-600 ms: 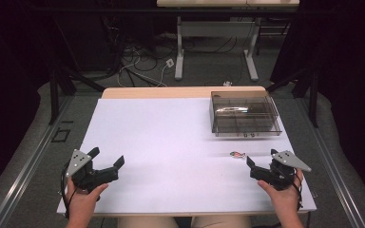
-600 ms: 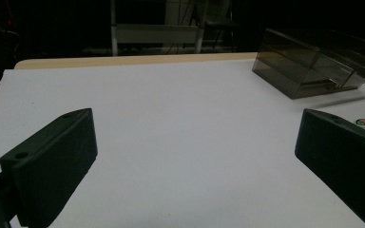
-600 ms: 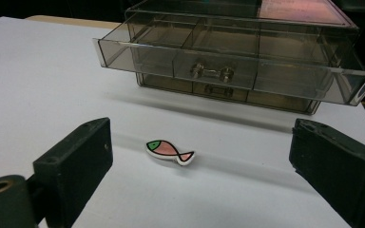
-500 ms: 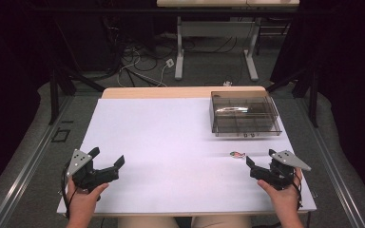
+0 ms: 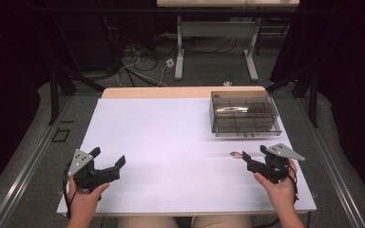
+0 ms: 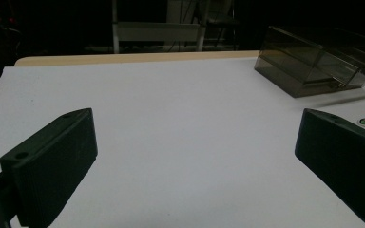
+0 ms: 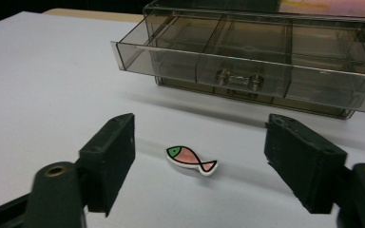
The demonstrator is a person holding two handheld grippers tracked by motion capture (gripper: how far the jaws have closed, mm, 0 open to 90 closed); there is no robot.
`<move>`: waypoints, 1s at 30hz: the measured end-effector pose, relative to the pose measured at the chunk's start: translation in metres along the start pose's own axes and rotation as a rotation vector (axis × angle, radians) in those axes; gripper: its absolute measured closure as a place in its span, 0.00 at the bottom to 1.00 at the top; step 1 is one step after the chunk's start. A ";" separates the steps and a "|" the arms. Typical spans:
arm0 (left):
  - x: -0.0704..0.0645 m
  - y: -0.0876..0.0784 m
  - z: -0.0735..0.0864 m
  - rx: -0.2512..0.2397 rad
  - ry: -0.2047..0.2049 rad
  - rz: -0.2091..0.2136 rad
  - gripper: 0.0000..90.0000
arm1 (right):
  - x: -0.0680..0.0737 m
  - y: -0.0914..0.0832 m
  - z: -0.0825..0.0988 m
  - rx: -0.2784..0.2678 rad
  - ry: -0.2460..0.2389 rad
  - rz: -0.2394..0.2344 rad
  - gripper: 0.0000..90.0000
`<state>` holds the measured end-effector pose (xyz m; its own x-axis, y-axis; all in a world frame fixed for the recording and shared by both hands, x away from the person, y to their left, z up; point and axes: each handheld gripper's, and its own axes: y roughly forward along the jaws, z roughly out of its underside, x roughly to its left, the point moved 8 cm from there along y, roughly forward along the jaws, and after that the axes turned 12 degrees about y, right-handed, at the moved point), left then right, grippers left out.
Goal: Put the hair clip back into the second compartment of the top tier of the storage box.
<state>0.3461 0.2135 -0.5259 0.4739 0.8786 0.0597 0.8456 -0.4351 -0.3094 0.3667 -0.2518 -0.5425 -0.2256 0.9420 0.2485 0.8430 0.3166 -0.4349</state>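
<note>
right gripper (image 7: 199, 156): held low over the white surface (image 5: 171, 142); its two black fingers (image 7: 109, 156) are spread wide and pinch nothing.
fish piece (image 7: 191, 160): a small flat pink fish with a green head, lying on the surface just ahead of the right fingers, in line with the gap between them, touching neither; its head points toward the finger at the left of the right gripper view, its tail toward the other one. in the high view it is a small spot (image 5: 235, 154) just beyond the fingertips.
drawer box (image 7: 266, 61): a smoky see-through box standing beyond the fish piece, farther from the right fingers, apart from both; its drawer is pulled out toward them, divided into compartments, with a small handle on its front.
left gripper (image 6: 195, 152): held by the other hand near the surface's near edge, well apart from the fish piece and the box; its fingers (image 6: 52, 161) are spread wide with bare surface between them.
surface: a white sheet over a wooden top, whose far edge shows beyond the box.
</note>
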 end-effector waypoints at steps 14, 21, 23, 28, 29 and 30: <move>0.000 0.001 0.002 0.010 0.002 -0.008 0.01 | 0.003 0.027 0.006 0.150 -0.083 -0.020 0.44; -0.002 0.000 0.003 0.016 0.011 -0.006 0.01 | 0.005 0.040 0.011 0.188 -0.092 -0.029 0.47; -0.002 0.000 0.003 0.017 0.014 -0.005 0.01 | 0.005 0.042 0.011 0.196 -0.092 -0.034 0.48; -0.002 0.001 0.004 0.022 0.015 -0.005 0.01 | 0.006 0.049 0.013 0.219 -0.116 -0.037 0.49; -0.002 0.001 0.004 0.022 0.015 -0.005 0.01 | 0.006 0.051 0.013 0.222 -0.122 -0.041 0.50; -0.002 0.001 0.004 0.022 0.015 -0.006 0.01 | 0.007 0.052 0.013 0.224 -0.120 -0.043 0.51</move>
<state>0.3451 0.2116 -0.5299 0.4730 0.8778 0.0755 0.8428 -0.4257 -0.3294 0.4027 -0.2271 -0.5751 -0.3269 0.9293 0.1720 0.7054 0.3611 -0.6099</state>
